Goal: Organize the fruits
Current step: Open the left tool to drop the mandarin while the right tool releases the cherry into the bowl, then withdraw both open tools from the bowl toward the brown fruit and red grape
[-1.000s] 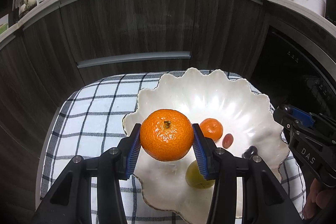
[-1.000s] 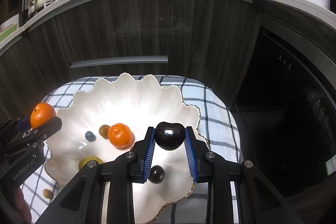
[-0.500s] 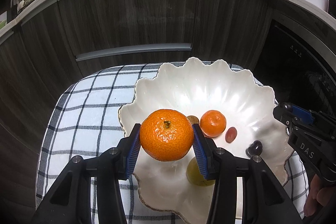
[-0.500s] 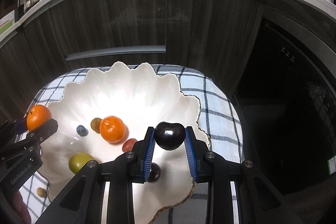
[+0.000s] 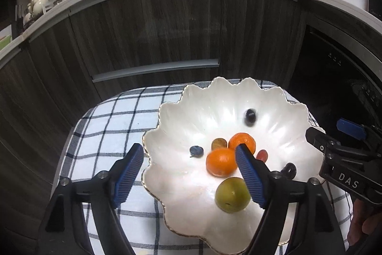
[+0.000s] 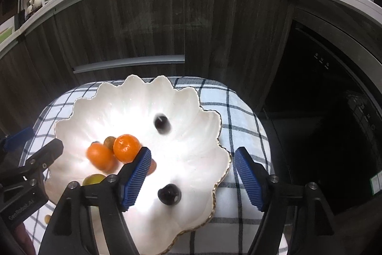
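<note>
While my left gripper (image 5: 191, 173) hangs over the near rim of the scalloped white bowl (image 5: 214, 97), its jaws have just been opening and stand wide, with nothing pressed between the blue pads. One orange (image 5: 220, 162) lies blurred in the bowl, touching a second orange (image 5: 242, 142), with a green fruit (image 5: 232, 194) just in front. My right gripper (image 6: 192, 175) has likewise just been opening and is wide and empty. One dark cherry (image 6: 169, 194) sits between its jaws in the bowl; another dark cherry (image 6: 161, 123) shows blurred farther back. The bowl rests on a checked cloth (image 5: 112, 116).
</note>
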Demonstrator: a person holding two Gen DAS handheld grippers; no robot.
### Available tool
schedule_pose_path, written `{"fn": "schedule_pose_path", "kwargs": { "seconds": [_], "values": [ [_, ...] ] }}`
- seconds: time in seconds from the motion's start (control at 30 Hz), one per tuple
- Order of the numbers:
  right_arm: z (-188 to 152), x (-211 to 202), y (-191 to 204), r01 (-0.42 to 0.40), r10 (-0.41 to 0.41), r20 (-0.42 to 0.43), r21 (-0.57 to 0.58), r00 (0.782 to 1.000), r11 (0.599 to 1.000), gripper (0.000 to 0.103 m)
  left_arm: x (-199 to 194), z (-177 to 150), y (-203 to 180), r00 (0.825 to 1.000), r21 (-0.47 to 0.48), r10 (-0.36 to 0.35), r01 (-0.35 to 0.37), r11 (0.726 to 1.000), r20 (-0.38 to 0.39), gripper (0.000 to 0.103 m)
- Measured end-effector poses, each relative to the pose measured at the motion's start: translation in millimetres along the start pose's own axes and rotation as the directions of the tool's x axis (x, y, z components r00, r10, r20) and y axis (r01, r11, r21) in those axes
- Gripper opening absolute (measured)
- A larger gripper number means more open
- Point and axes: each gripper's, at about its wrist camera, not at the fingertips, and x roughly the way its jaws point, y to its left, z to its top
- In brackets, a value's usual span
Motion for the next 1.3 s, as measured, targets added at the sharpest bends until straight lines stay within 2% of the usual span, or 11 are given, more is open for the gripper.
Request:
{"fn": "schedule_pose_path", "kwargs": {
  "seconds": [0.2,0.4,1.3],
  "values": [
    [0.6,-13.9,0.8,-0.001,0.001,0.022,0.007,1.000,1.000,0.079,-11.9,1.2,2.2,1.000,-0.009,0.017,-0.016,1.000,0.021,0.093],
    [1.5,-29.2,3.7,0.001,-0.002,0.044,0.006,0.999,1.000,0.079,-28.5,1.7,5.1,0.998,-0.016,0.030,-0.030,0.999,0.047,0.096],
    [-7.9,-92.3,20.4,0.011,-0.012,0.114,0.005,0.993,1.000,0.079,-84.5,-14.9,26.5,0.995,-0.057,0.037,-0.032,0.998,0.094,0.096]
  ]
}}
